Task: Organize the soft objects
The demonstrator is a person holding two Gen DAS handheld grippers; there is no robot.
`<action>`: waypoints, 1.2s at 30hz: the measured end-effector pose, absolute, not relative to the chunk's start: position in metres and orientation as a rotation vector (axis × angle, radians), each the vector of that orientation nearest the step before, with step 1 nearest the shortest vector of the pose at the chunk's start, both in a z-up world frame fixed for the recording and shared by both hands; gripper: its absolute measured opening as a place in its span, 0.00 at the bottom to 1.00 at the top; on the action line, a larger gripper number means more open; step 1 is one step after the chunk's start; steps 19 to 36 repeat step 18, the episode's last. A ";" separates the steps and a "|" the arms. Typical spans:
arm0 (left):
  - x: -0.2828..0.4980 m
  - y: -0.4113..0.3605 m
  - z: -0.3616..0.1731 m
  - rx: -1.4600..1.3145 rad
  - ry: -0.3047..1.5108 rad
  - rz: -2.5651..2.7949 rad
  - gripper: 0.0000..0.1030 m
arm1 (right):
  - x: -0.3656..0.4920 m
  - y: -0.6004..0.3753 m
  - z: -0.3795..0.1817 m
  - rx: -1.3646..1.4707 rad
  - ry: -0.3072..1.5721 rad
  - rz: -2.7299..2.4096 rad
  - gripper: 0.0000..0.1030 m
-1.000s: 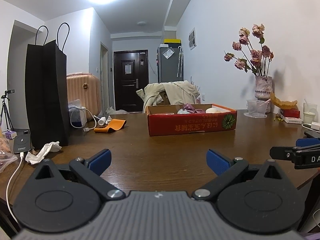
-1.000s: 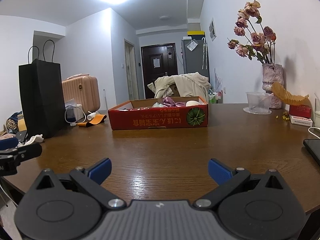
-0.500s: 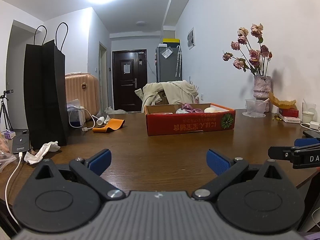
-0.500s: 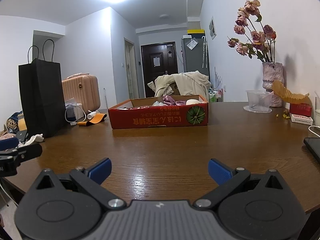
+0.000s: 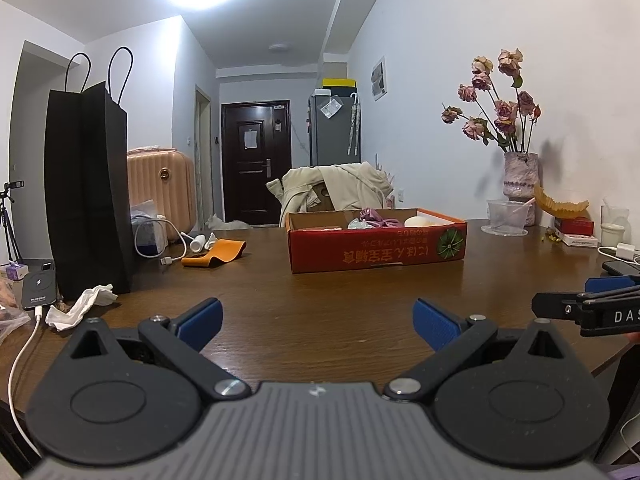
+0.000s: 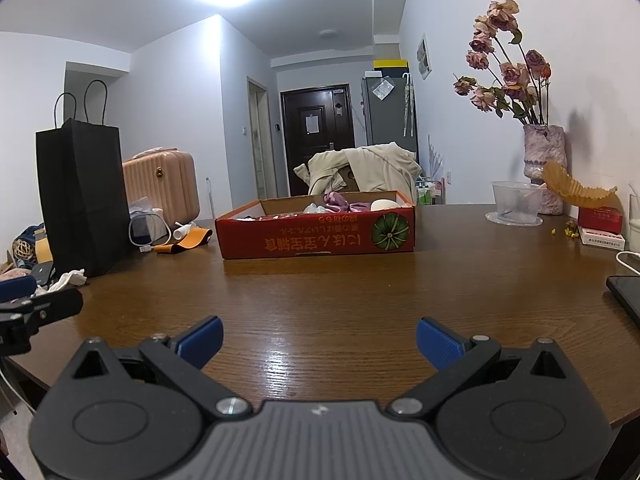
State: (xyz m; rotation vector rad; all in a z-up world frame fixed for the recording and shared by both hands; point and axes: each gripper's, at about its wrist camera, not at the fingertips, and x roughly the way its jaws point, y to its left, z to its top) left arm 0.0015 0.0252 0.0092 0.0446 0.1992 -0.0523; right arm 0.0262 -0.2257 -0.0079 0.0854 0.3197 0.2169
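A shallow red cardboard box (image 5: pixel 376 246) stands on the brown wooden table (image 5: pixel 320 300), also in the right wrist view (image 6: pixel 316 236). Soft items lie in it: a purple cloth (image 5: pixel 374 217) and a cream round piece (image 5: pixel 420 222). My left gripper (image 5: pixel 318 320) is open and empty, low over the table's near edge, well short of the box. My right gripper (image 6: pixel 320 340) is open and empty too, to the right of the left one. Its fingers (image 5: pixel 584 306) show at the right of the left wrist view.
A tall black paper bag (image 5: pixel 86 192), a crumpled tissue (image 5: pixel 80 306), a power bank with cable (image 5: pixel 38 288) and an orange band (image 5: pixel 216 256) lie at the left. A vase of dried roses (image 6: pixel 542 168), a plastic cup (image 6: pixel 516 202) and a phone (image 6: pixel 626 296) stand at the right.
Both views shifted only slightly; the box sits a little further left in the left wrist view. Both grippers stayed open and empty.
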 end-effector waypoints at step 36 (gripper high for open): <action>-0.003 0.026 0.013 0.040 0.165 -0.052 1.00 | 0.024 -0.226 -0.006 0.084 0.311 0.218 1.00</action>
